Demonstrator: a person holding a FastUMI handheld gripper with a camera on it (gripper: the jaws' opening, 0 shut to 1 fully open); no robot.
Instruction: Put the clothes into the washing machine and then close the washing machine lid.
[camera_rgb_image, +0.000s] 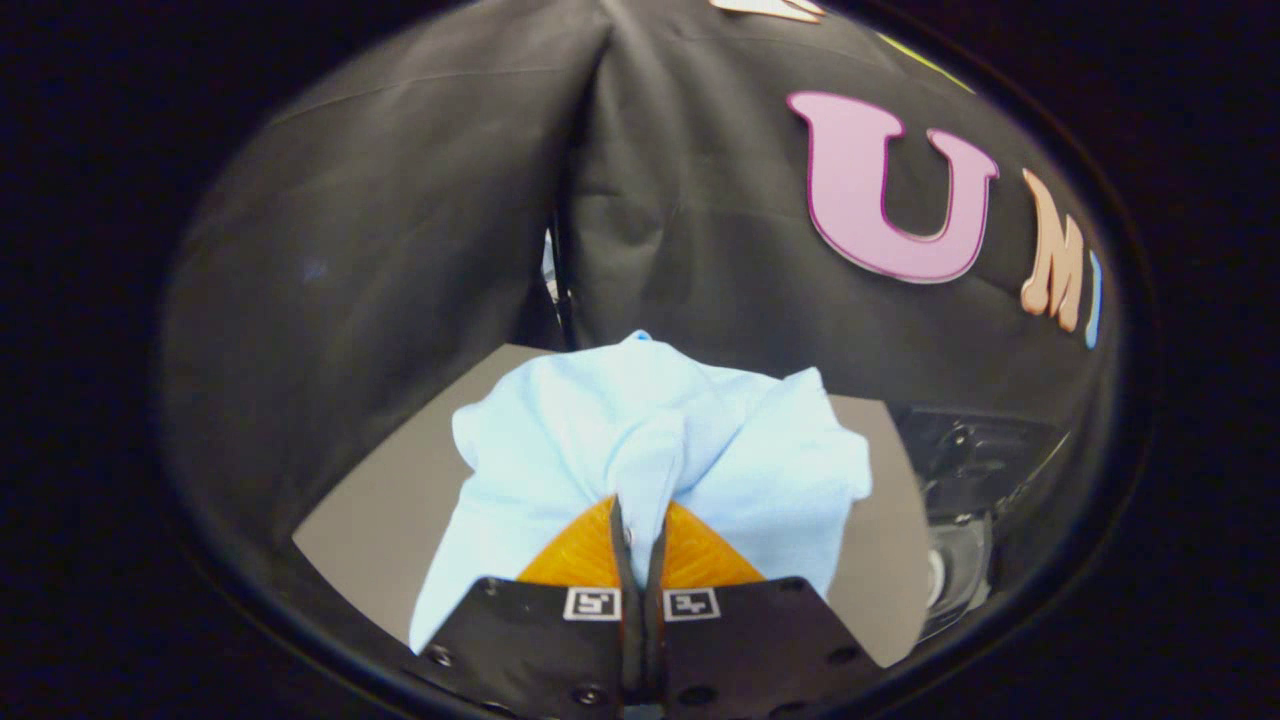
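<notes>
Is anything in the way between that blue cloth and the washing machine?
Nothing visible blocks it. The hand-held gripper is shut on the light blue garment, lifted above the grey table. A dark machine sits beside the table; whether its lid is open is unclear.

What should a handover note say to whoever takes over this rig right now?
Gripper: jaws shut on a fold of the light blue garment, which bunches up just ahead of them and drapes to both sides.
Garment hangs over the grey table; it looks lifted, but contact with the table cannot be told.
A dark machine-like thing sits beyond the table's right side; whether it is the washer, and its lid state, cannot be told.
Done: garment grasped.
Left: put it in the washer, close the lid.
</notes>
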